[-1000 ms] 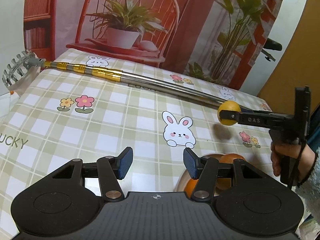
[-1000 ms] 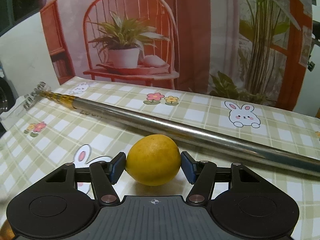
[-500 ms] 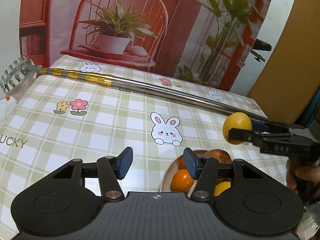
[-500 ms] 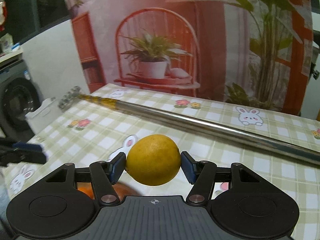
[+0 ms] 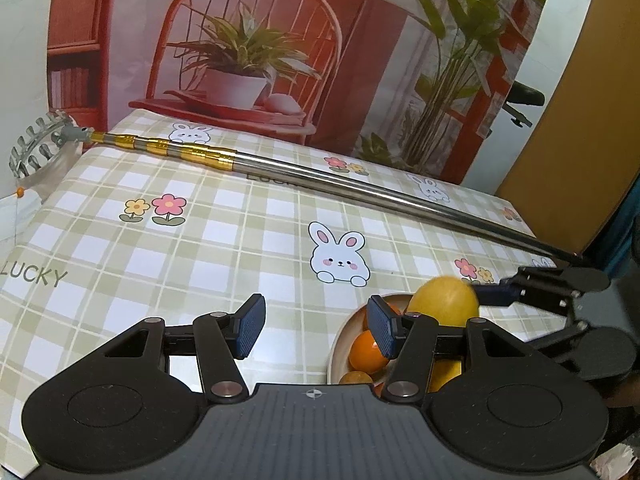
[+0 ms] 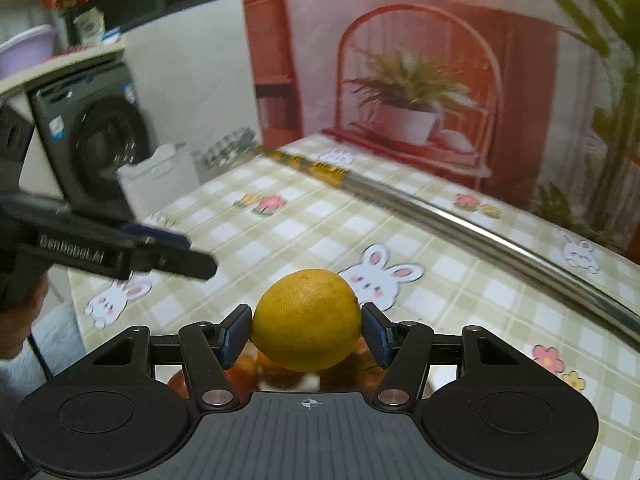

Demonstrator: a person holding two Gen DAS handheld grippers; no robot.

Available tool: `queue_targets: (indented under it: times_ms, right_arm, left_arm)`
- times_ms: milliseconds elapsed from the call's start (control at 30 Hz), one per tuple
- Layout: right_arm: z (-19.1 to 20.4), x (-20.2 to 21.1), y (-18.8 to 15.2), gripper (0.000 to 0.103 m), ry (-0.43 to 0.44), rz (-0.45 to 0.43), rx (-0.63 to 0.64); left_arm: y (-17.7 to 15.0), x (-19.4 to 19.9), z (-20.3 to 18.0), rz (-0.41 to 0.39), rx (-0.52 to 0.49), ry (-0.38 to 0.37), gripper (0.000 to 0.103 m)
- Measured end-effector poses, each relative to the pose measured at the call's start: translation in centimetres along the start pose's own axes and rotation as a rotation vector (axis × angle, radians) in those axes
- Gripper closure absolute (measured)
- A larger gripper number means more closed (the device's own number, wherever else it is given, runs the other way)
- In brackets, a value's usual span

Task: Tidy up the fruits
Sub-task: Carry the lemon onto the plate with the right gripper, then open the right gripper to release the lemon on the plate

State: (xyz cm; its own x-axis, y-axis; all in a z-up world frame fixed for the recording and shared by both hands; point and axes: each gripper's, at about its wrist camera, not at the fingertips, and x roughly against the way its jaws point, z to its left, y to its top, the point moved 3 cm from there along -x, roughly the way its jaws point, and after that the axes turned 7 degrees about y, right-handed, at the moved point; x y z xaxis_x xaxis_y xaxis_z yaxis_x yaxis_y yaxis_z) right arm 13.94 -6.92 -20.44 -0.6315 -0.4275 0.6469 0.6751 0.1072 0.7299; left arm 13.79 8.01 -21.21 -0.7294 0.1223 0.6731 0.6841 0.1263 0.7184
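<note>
You are carrying fruit to the bowl that sits on the checked tablecloth, near its front right part, so finish the carry by bringing the load squarely over the bowl's open middle before you lower it. I judge the safest release is a low one: sink until the fruit almost rests on those already inside, then ease the jaws apart, so it settles and does not roll off the pile. Mind the long metal pole lying across the cloth behind the bowl, and keep your other tool out of the path. The right gripper is clenched on the lemon, one pad pressed to each side, and in the left wrist view that lemon hangs just above the bowl's far rim. Oranges already lie in the bowl. The left gripper stands parted with nothing between its pads, hovering just beside the bowl's left edge.
</note>
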Motion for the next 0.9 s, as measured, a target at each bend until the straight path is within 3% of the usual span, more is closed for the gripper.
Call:
queue_targets:
  times_ms: [233,900]
  right_arm:
    - [0.9,-1.6,-1.0,0.047,0.005,0.091,0.032]
    - [1.1,-2.6,-0.4,0.047,-0.004,0.141,0.052]
  left_arm:
    - [-0.1,0.0,0.1,0.003,0.009,0.003,0.044]
    - [-0.1,-0.1,0.3,0.008,0.012,0.005,0.044]
